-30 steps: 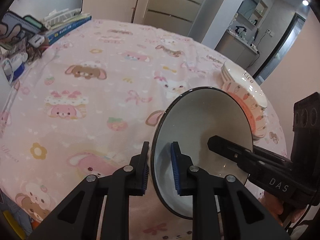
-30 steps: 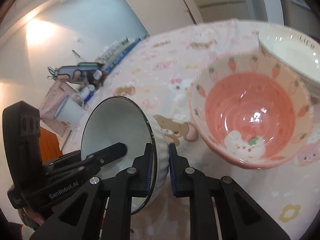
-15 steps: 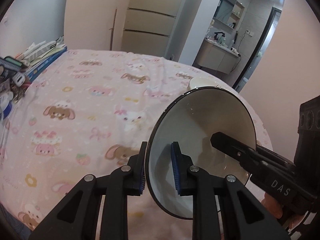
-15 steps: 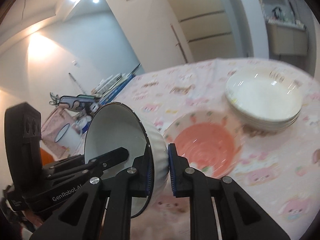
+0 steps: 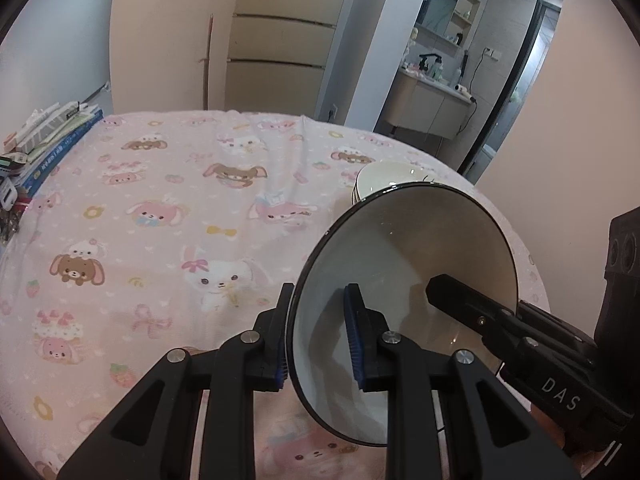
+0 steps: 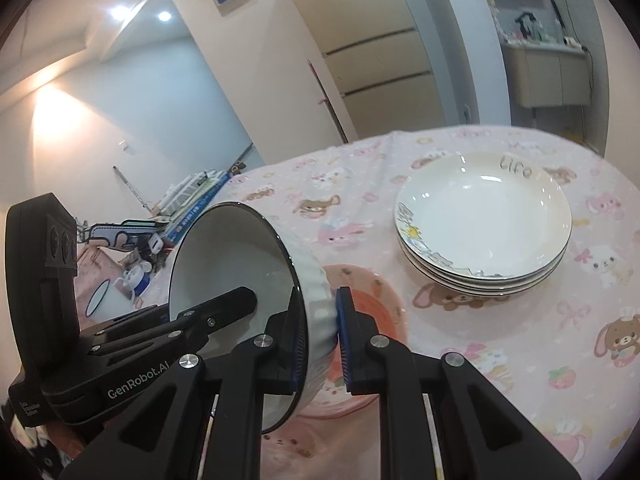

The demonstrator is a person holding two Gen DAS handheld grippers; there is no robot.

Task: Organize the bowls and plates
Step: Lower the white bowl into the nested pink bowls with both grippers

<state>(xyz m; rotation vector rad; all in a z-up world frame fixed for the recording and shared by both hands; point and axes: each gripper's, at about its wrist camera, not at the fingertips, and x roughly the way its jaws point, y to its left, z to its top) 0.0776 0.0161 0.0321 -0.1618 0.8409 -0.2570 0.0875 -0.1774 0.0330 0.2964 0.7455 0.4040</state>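
Both grippers, left gripper [image 5: 316, 340] and right gripper [image 6: 318, 336], clamp the white bowl [image 6: 248, 280], tilted above the pink bowl [image 6: 372, 296]. Plates [image 6: 484, 220] are stacked; nesting remains.

So here's the readable stuff. The right gripper [image 5: 560, 392], seen low at the right of the left wrist view, has "DAS" in pale capitals along its black body. The left gripper [image 6: 136, 384], seen low at the left of the right wrist view, says "GenRobot.AI" in white on its arm, plus a tiny white label on the near left corner of its housing that looks like "Data Acquisition System", too small to be sure. The top plate of the plate stack [image 6: 484, 216] has "Life" handwritten in grey on its far rim. The books [image 5: 60, 148] at far left have spine print, unreadable.
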